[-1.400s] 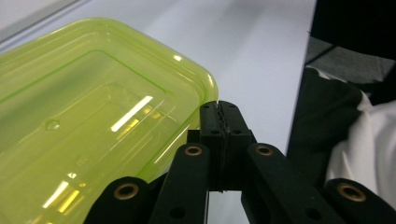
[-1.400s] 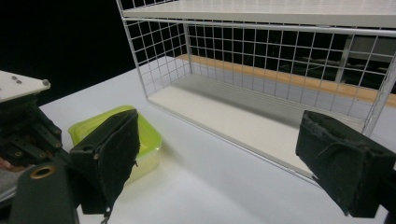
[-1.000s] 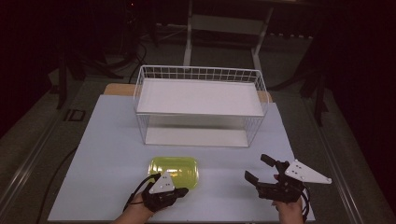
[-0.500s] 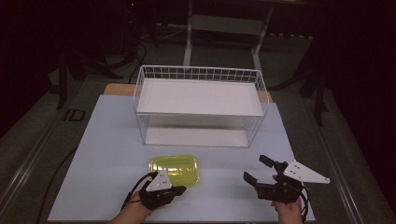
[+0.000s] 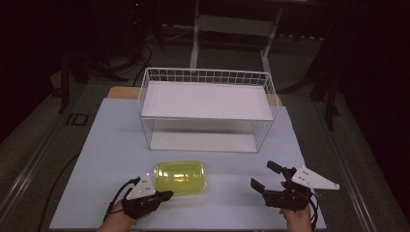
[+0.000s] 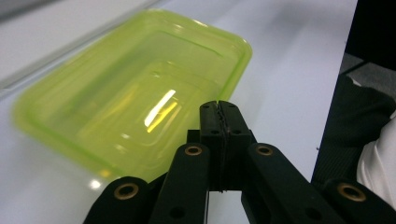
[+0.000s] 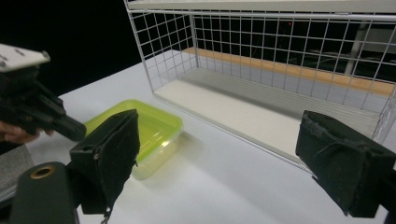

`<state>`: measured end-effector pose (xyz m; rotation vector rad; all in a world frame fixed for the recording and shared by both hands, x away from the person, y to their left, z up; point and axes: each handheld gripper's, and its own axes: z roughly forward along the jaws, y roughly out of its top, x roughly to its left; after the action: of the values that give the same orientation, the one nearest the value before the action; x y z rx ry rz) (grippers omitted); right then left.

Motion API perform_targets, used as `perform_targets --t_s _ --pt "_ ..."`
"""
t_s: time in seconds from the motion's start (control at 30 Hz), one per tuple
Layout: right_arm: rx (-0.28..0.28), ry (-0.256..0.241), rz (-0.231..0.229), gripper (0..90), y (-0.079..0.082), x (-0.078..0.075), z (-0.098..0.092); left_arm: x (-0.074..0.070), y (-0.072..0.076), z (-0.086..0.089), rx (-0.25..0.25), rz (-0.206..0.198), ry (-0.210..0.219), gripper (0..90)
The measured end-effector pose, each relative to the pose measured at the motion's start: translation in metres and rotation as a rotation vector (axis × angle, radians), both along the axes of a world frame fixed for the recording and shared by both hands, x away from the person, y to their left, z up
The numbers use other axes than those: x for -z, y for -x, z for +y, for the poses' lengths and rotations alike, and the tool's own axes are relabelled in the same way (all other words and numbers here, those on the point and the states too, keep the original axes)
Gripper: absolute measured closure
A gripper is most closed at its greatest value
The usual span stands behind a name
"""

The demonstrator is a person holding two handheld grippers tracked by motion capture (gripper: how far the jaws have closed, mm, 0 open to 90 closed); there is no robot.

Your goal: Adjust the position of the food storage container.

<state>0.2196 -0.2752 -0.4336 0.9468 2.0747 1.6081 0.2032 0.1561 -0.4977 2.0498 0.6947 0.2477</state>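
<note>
The bench (image 5: 96,159) is a pale flat top, and toward its far edge stands a white wire basket (image 5: 208,113) with a flat white shelf across its top and an open side facing me. Near the bench's front edge, left of centre, lies the container (image 5: 180,177): a shallow, translucent yellow-green plastic tub, rectangular with rounded corners and a stepped rim, a strip of light glinting off its surface. I cannot tell whether it lies open side up or bottom up.

My right gripper (image 5: 263,180) sits near the front right corner, jaws spread wide, well apart from the container. My left gripper (image 5: 164,195) has its jaws pressed together on nothing, the tips just at the container's near rim.

Since a second ago my left gripper has crept slightly toward the container; container and basket are unmoved.
</note>
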Motion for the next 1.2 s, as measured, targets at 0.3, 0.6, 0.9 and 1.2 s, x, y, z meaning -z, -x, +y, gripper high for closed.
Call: perform_targets --t_s 0.3,0.6,0.9,1.2 --pt "-0.017 0.007 0.007 13.5 0.000 0.003 0.004 -0.006 -0.012 0.044 -0.108 -0.068 0.001 90.0" --pt "-0.020 0.014 0.017 13.5 -0.001 0.005 0.006 0.022 -0.032 0.059 -0.134 -0.095 -0.007 90.0" --pt "-0.032 0.010 0.021 13.5 -0.002 0.006 0.006 0.027 -0.041 0.042 -0.099 -0.094 -0.017 90.0" --pt "-0.037 0.012 0.022 13.6 -0.003 0.007 0.006 0.027 -0.047 0.017 -0.047 -0.087 -0.004 90.0"
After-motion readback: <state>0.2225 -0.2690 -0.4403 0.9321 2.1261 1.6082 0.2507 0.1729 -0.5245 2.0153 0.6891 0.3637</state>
